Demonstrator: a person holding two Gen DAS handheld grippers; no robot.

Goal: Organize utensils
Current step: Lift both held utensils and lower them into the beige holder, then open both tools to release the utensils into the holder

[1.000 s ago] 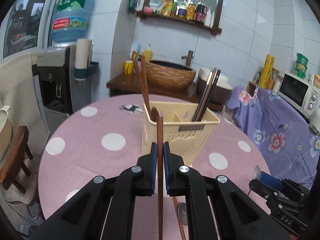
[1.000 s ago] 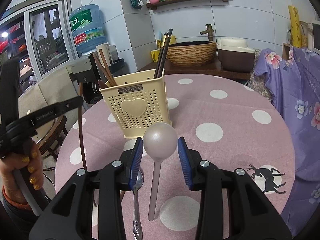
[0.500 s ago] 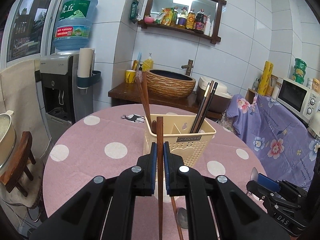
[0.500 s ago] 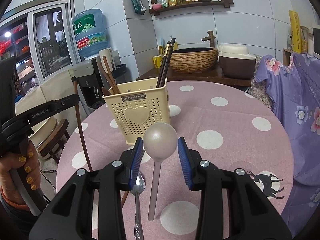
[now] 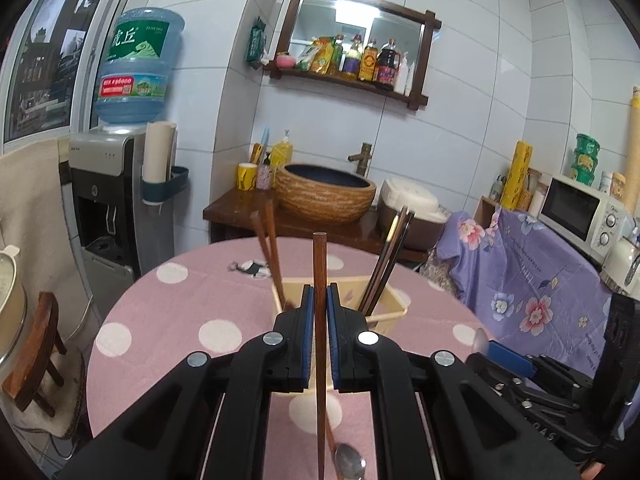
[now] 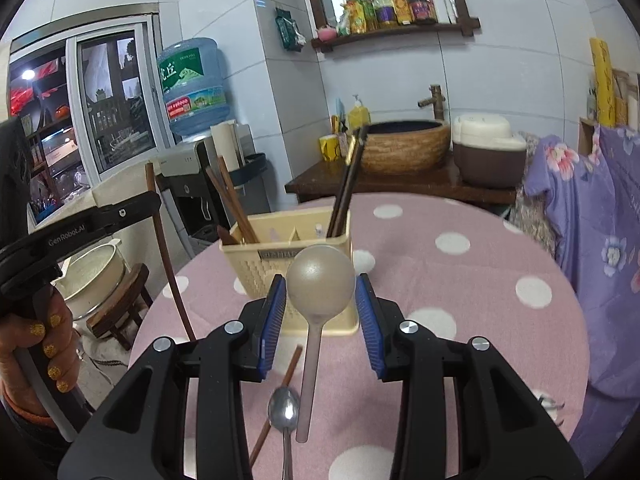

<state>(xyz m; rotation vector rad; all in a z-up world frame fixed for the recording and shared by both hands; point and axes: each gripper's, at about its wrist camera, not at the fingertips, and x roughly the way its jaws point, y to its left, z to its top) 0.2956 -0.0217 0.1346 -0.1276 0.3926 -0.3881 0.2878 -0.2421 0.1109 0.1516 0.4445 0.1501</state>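
My left gripper is shut on a brown wooden chopstick, held upright above and just in front of the cream utensil holder. It also shows at the left of the right wrist view. My right gripper is shut on the round bowl of a grey ladle-shaped spoon, whose handle hangs down. The holder has brown chopsticks in its left compartment and dark chopsticks in its right. A metal spoon and another brown chopstick lie on the table.
The round table has a pink cloth with white dots. A wooden stool and a water dispenser stand to the left. A counter with a woven basin is behind. A purple flowered cloth covers furniture at the right.
Both grippers have risen, so the holder sits lower in both views. My left gripper carried its chopstick up and closer over the holder. The grips have not changed.
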